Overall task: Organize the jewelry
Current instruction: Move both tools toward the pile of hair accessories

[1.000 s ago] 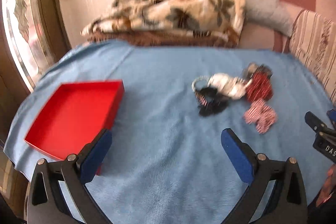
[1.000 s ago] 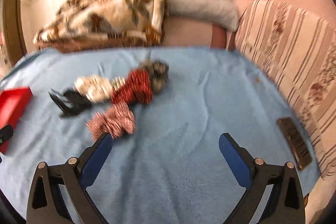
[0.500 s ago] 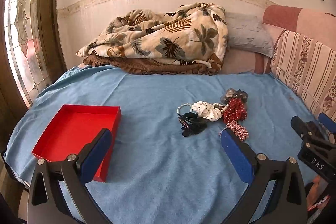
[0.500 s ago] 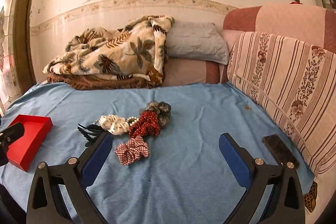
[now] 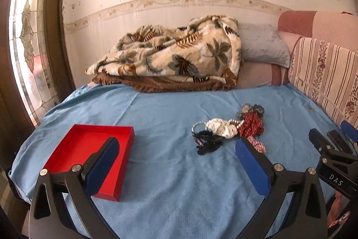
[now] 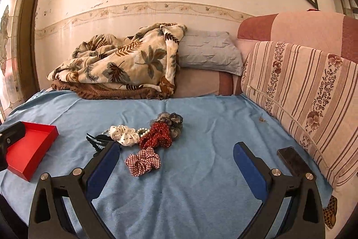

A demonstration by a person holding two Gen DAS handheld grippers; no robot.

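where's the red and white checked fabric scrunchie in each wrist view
Left wrist: the red and white checked fabric scrunchie sits right of centre, partly hidden behind the left gripper's right finger.
Right wrist: it lies in full view, left of centre.
Shared landmark: the shallow red square tray.

Gaping left tongs [image 5: 176, 145] over blue cloth [image 5: 170, 183] (red tray [image 5: 125, 149] beside)

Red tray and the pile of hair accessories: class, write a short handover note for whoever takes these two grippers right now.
Left gripper: open, holding nothing.
Right gripper: open, holding nothing.
Red tray: on the blue cloth, left side, nothing in it.
Pile to its right: checked scrunchie nearest, red dotted scrunchie, white dotted scrunchie, pearl beads, black hair clips.
Done: nothing.
Left: move every piece into the tray.
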